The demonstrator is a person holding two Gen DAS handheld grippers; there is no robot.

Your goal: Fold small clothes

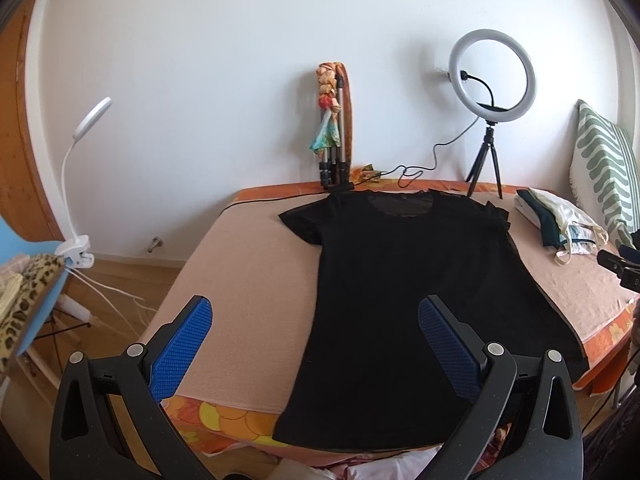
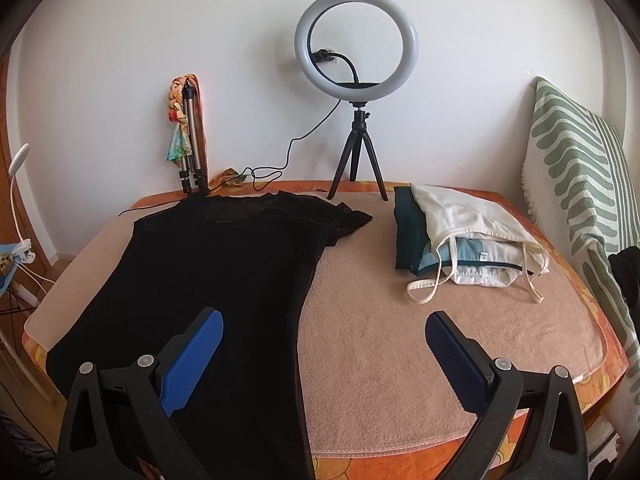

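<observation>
Left wrist: left gripper (image 1: 314, 320) spread wide, empty, above black top (image 1: 400, 300) lying flat on pink blanket (image 1: 248, 280). Best to pinch hem corners evenly.

Right wrist: right gripper (image 2: 324, 336) likewise agape, holding nothing. Folded pile (image 2: 460, 236) near right. Near hem cut off behind fingers; black weave hides creases.

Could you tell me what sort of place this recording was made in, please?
Most likely a bedroom at home, set up for filming. A black top lies spread on a bed covered with a peach blanket, a striped pillow leans at its side, and a ring light stands against the wall.
</observation>
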